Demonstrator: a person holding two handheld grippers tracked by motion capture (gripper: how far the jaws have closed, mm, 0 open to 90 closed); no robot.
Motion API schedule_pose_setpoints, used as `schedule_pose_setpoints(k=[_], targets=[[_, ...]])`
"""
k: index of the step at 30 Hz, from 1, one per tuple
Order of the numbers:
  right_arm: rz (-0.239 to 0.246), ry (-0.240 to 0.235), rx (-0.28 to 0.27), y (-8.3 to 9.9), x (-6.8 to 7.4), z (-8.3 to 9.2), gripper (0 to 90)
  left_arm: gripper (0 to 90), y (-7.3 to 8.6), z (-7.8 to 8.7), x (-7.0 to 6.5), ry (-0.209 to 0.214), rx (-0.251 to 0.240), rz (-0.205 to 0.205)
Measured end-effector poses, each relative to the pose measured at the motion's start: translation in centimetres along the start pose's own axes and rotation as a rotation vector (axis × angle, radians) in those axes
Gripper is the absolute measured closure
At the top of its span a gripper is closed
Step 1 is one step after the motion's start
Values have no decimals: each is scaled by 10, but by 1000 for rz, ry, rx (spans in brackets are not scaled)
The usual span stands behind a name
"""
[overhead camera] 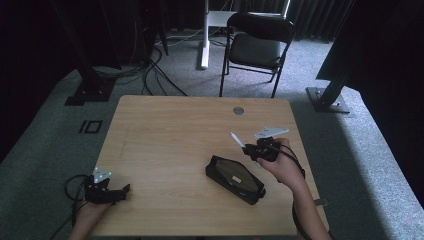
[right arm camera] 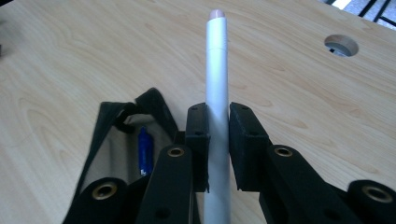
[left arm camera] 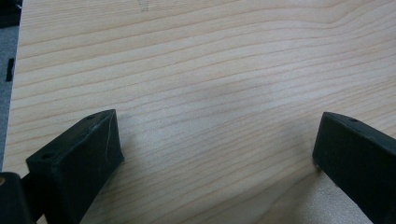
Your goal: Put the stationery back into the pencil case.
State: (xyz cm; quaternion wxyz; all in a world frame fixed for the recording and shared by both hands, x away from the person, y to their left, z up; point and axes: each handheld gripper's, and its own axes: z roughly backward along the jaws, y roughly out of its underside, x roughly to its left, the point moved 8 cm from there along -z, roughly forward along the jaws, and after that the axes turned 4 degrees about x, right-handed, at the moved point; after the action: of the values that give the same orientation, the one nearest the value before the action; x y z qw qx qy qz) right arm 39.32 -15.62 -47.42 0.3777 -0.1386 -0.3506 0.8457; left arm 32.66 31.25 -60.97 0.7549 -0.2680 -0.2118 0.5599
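My right gripper (overhead camera: pixel 252 150) (right arm camera: pixel 218 112) is shut on a white pen (right arm camera: pixel 217 79) (overhead camera: pixel 236 139), which sticks out past the jaws toward the table's middle. It hovers just above and right of a black pencil case (overhead camera: pixel 235 179) that lies open on the wooden table (overhead camera: pixel 175 130). In the right gripper view the case (right arm camera: pixel 116 140) gapes below the jaws with a blue pen (right arm camera: pixel 145 151) inside. My left gripper (overhead camera: pixel 120 192) (left arm camera: pixel 215 149) rests at the table's front left corner, open, with bare wood between its jaws.
A round cable hole (overhead camera: pixel 238 110) (right arm camera: pixel 342 45) sits near the table's far edge. Behind the table stands a black folding chair (overhead camera: pixel 257 42). Cables and stand feet (overhead camera: pixel 90 90) lie on the grey carpet at the far left.
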Motion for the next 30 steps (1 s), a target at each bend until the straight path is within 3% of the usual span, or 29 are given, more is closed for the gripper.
schedule_pose_setpoints(k=[14, 30], targets=[[72, -91, 16, 11, 30, -1, 786, 14, 0, 0, 0, 1, -2, 6], [128, -148, 111, 27, 46, -23, 786, 14, 0, 0, 0, 1, -1, 6]])
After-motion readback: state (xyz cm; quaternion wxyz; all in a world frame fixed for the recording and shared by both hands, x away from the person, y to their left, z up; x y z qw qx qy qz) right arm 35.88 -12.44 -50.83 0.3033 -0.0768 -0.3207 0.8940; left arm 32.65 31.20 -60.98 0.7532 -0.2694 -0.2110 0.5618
